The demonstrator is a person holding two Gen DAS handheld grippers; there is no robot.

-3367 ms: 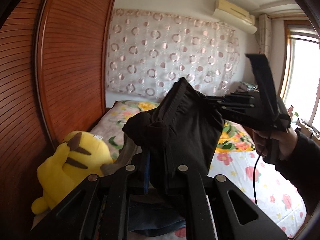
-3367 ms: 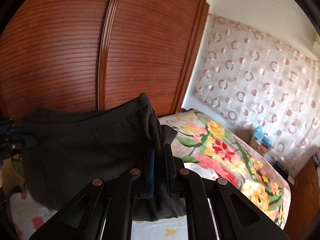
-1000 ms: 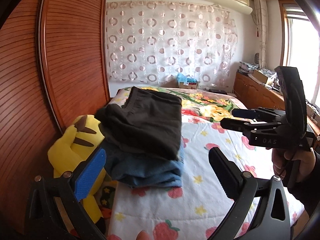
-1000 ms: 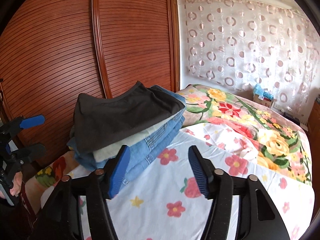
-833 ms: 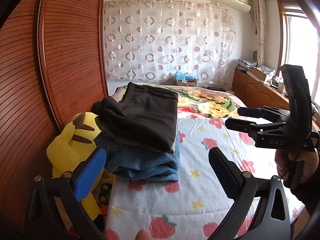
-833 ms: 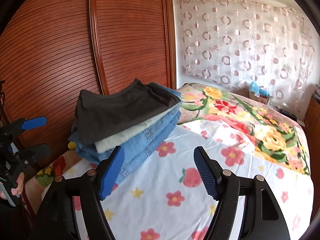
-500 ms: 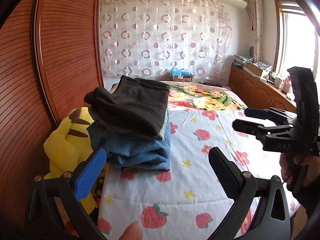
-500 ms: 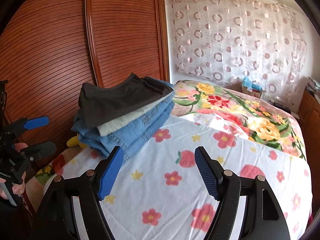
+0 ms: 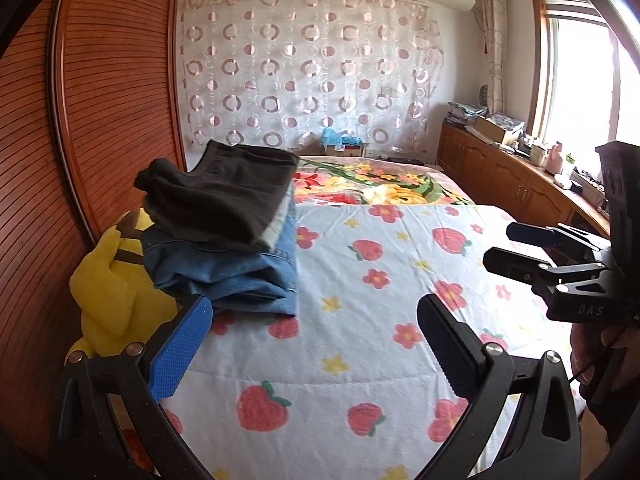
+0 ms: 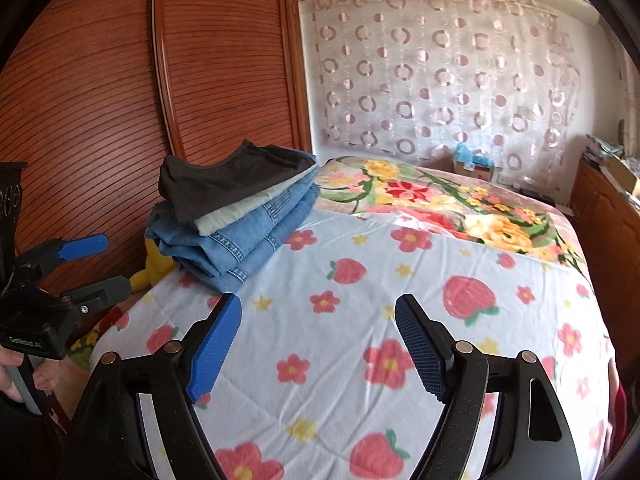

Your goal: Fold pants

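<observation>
Black folded pants (image 9: 224,196) sit on top of a pile of folded clothes on the bed (image 9: 360,300); under them is a thin pale layer (image 10: 244,204), and under that are blue jeans (image 10: 240,240); how many jeans are in the pile is hard to tell; the pile is at the edge of the bed next to the brown wooden wardrobe (image 10: 120,100); the long side of the black pants runs along the bed toward the curtain (image 9: 304,68), and the waistband end is the far end in the left view; a yellow plush toy (image 9: 116,280) is squeezed beside the pile, and most of it is hidden in the right view, where only a small yellow bit (image 10: 154,266) shows; the left tool (image 9: 312,336) is wide open and holds nothing; the right tool (image 10: 318,336) is wide open too and holds nothing; both hang over the strawberry sheet, apart from the pile; the hand on each tool is cut off at the edge.
</observation>
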